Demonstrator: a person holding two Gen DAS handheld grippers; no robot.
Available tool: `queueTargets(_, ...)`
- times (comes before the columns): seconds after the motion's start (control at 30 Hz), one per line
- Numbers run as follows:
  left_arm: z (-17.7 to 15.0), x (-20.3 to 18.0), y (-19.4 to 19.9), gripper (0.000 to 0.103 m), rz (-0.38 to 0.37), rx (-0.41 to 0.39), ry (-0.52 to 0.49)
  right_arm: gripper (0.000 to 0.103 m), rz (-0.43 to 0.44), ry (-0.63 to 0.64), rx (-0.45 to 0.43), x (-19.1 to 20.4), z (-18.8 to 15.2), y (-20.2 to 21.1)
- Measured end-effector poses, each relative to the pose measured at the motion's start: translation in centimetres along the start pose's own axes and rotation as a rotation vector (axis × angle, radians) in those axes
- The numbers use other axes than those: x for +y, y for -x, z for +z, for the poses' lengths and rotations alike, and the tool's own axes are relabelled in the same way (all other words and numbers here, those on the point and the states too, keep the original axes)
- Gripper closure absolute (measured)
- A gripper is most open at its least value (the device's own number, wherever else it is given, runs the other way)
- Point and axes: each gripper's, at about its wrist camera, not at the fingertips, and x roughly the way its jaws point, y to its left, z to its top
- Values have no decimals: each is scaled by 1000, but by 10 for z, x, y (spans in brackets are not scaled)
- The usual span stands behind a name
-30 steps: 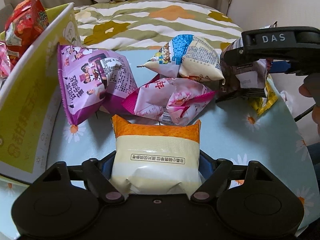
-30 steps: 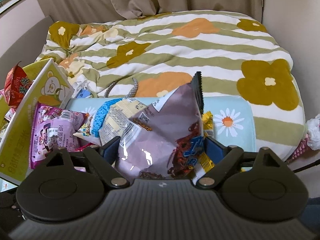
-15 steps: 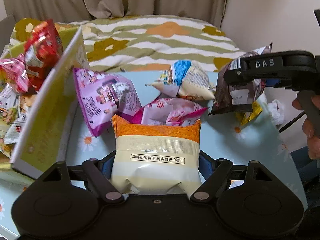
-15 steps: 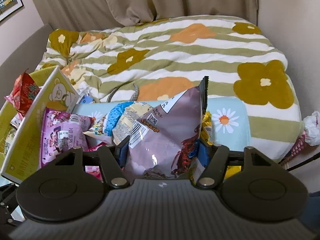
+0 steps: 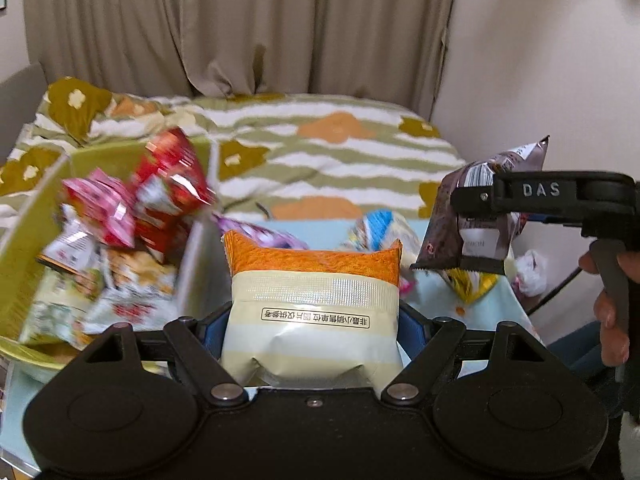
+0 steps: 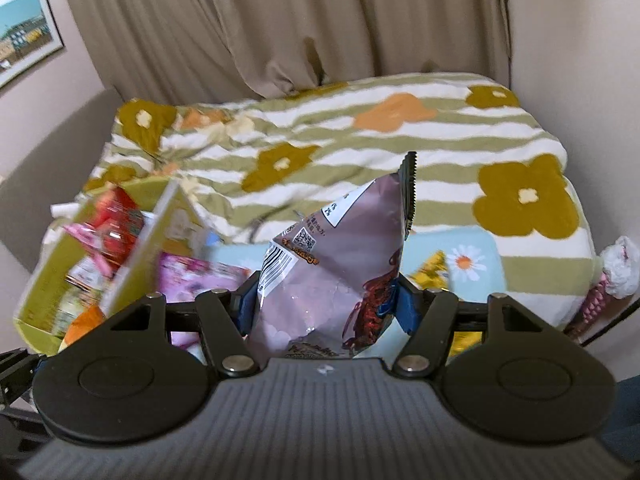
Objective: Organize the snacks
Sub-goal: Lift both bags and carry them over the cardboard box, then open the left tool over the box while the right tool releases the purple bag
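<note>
Far left: yellow-green cardboard box (image 5: 24, 280) holding mixed snack packets. Left gripper (image 5: 312, 328) jaws clamped on orange-topped cream foil packet (image 5: 312, 304), lifted beside box. Right gripper (image 6: 326, 304) jaws clamped on mauve crinkled foil bag (image 6: 336, 264), raised above daisy-print light-blue tabletop (image 6: 476, 276).

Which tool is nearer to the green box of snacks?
Left. The left tool is just right of the green box; the right tool is farther right.
</note>
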Motion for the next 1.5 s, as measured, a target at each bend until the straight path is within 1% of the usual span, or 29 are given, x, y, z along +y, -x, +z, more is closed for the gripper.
queueTargets(0.23,12,56,42,20,55,-76,11,24,89,28,-63,72,12,18)
queueTargets(0.47,27,124,59,19,117,-106,38,24,155,74,-74,145,19,10)
queueTargets(0.57,33,154,56,19,131,-99,46,24,169,91,-62,176,18,1)
queueTargets(0.67,39,182,47,19,129,-86,48,24,168,103,-42,204,15,-9)
queueTargets(0.83,46,218,23,19,94,-43,36,23,138,93,-11,241,8,-29)
queueTargets(0.97,47,235,2,19,58,-3,16,23,106,77,7,258,0,-39)
queueTargets(1.03,47,243,-7,15,38,14,19,23,89,69,20,264,-4,-43)
queueTargets(1.1,47,248,-12,4,23,20,29,23,77,68,35,268,-8,-47)
queueTargets(1.2,43,257,-8,1,27,5,57,23,61,70,55,273,-14,-51)
queueTargets(1.3,36,265,-2,1,30,10,95,23,61,71,68,273,-17,-54)
queueTargets(1.5,18,268,25,0,94,1,165,23,104,114,74,276,-16,-54)
